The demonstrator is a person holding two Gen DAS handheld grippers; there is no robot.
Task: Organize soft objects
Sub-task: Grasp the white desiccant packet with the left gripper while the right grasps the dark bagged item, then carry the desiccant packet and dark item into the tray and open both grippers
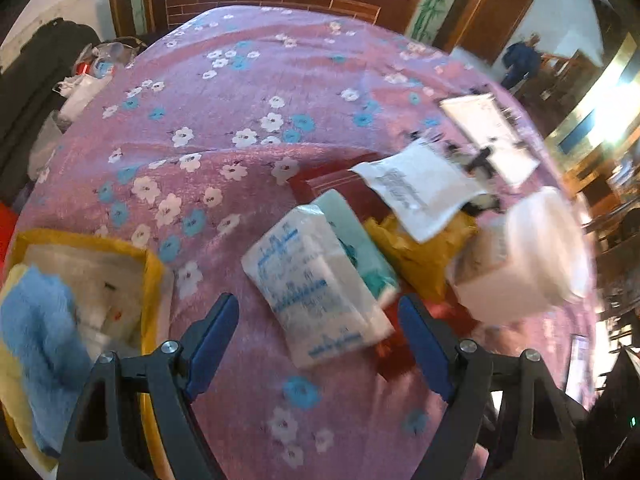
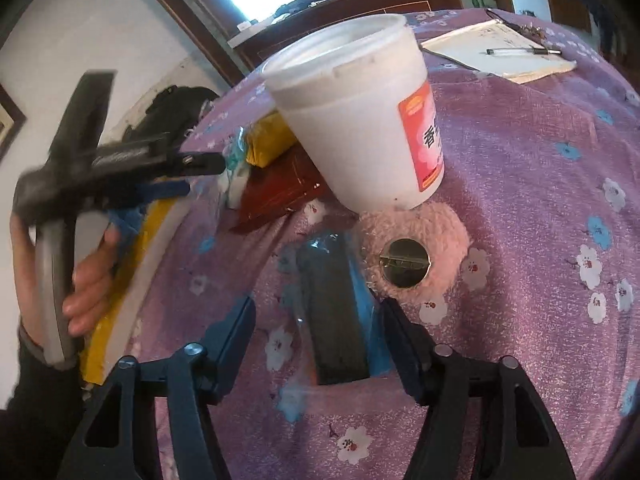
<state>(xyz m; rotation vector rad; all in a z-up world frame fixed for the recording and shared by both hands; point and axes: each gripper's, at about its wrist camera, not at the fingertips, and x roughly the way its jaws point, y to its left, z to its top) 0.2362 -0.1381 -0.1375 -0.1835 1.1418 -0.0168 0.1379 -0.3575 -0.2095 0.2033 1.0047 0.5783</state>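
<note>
Hovering with left gripper [image 1: 318, 332] spread wide and empty over soft, light, crinkly tissue pack [image 1: 318, 284], likely squashing easily if pinched across its middle.

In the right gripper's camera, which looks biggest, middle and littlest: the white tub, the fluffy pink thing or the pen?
1. White tub, clearly biggest.
2. Fluffy pink thing.
3. Pen, littlest, though it lies farther from the camera, so it may look smaller than it is.

White tissue pack [image 1: 320, 288] with blue print lies flat on bedspread, touching a mint-green pack [image 1: 356, 240]. Blue towel [image 1: 40, 344] in yellow box [image 1: 154, 264], possibly folded.
</note>
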